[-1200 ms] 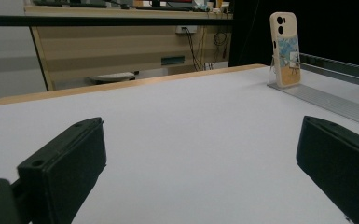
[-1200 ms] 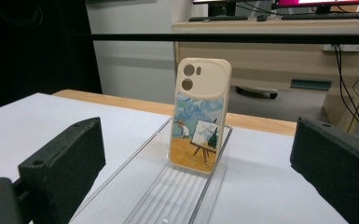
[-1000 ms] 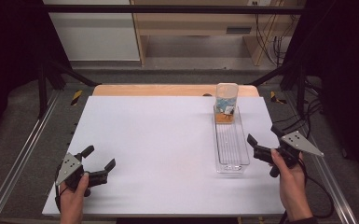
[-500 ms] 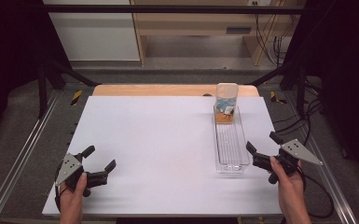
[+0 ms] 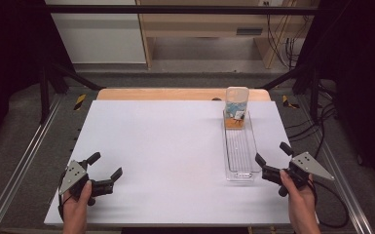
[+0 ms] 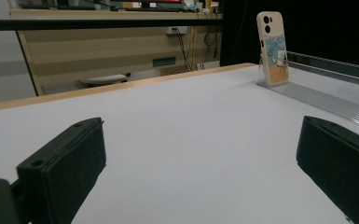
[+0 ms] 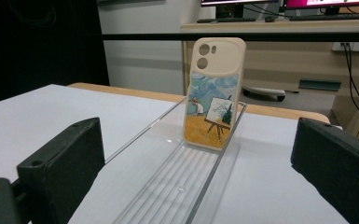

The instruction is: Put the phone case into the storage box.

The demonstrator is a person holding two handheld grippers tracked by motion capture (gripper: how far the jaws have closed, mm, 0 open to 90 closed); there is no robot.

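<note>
Clear plastic tray (image 5: 239, 156) runs lengthwise away from right gripper (image 5: 272, 162) | phone case (image 5: 235, 108) upright at far end | both grippers empty, jaws spread; left gripper (image 5: 105, 166) well apart

No readable text, labels or numbers.
Showed just a painted picture, wordless, on the phone case (image 7: 214, 93) ahead of the right gripper (image 5: 273, 163).

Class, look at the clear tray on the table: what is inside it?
One phone case stands upright at the far end of the clear tray. The rest of its ribbed floor is bare. The strip of floor behind the case is hidden.
</note>
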